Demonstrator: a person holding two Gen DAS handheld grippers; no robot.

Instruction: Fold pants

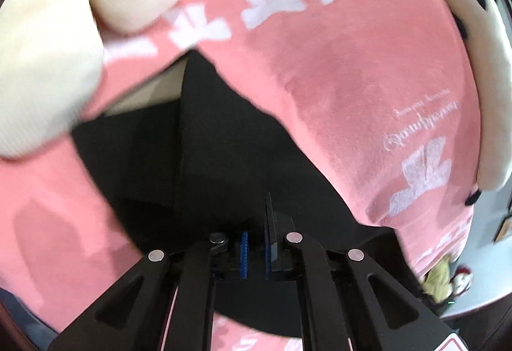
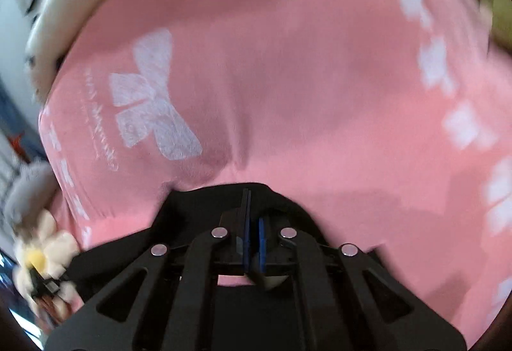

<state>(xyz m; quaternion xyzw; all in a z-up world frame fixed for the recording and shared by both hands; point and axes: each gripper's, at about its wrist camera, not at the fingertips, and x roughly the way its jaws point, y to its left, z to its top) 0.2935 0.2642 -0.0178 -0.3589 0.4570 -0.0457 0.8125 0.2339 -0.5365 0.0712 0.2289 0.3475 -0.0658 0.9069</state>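
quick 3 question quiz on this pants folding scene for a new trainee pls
1. True or false: the black pants lie on a green cloth.
2. What sits at the lower left edge of the right wrist view? A) a daisy-shaped soft toy B) a mug C) a shoe
3. Fill in: the print on the pink cloth is ____ in colour.
Key: 1 false; 2 A; 3 white.
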